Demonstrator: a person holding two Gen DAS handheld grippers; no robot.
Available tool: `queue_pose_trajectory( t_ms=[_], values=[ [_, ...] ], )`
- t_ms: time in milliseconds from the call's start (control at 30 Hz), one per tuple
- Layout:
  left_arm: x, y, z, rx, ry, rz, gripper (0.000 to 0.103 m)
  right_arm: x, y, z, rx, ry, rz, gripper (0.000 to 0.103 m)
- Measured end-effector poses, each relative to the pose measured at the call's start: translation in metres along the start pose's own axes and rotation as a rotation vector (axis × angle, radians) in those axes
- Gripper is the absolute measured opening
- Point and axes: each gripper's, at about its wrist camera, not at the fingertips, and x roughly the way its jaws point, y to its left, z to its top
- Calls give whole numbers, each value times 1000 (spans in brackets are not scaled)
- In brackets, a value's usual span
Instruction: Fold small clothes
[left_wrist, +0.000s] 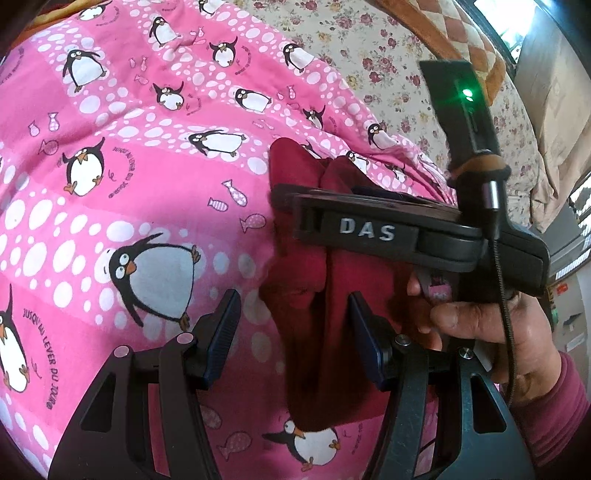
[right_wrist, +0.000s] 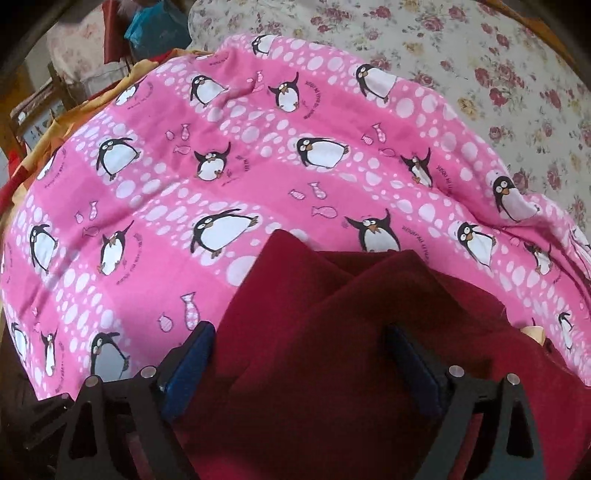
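Note:
A dark red garment (left_wrist: 314, 350) lies folded on a pink penguin-print blanket (left_wrist: 110, 192). In the left wrist view my left gripper (left_wrist: 291, 325) is open just above the garment's left part, its blue pads apart. The right gripper (left_wrist: 369, 229), black and marked DAS, lies across the garment beyond it, held by a hand (left_wrist: 491, 332). In the right wrist view the garment (right_wrist: 351, 350) fills the lower middle, with two pointed folds toward the far side. The right gripper (right_wrist: 303, 369) is open with the cloth between and under its fingers.
A cream floral sheet (right_wrist: 461, 66) covers the bed beyond the blanket (right_wrist: 166, 184). A brown checked quilt (left_wrist: 476, 33) lies at the far right. Wooden furniture and coloured cloths (right_wrist: 122, 33) stand at the far left. A window and shelves (left_wrist: 576, 221) sit at the right edge.

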Motion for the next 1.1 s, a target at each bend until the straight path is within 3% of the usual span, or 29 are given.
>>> queue_pose_trajectory(
  t_ms=[67, 233, 333, 533, 633, 700, 1100],
  values=[
    [2, -2, 0, -5, -4, -7, 64, -3, -7, 0, 23, -7, 19, 87],
    [9, -8, 5, -16, -6, -58, 63, -14, -23, -3, 57, -12, 96, 64],
    [11, -15, 6, -13, 1, -148, 51, -20, -34, -7, 97, -11, 156, 57],
    [7, -36, 3, 91, -31, -155, 44, -28, -47, -10, 179, -8, 257, 57],
    [8, -35, 3, 91, -29, -154, 44, -35, -51, -7, 229, 9, 313, 67],
    [8, -35, 4, 90, -31, -155, 44, -40, -46, -3, 208, 4, 288, 77],
    [8, -35, 2, 104, -28, -147, 44, -7, -14, 15, 66, 74, 136, 78]
  ],
)
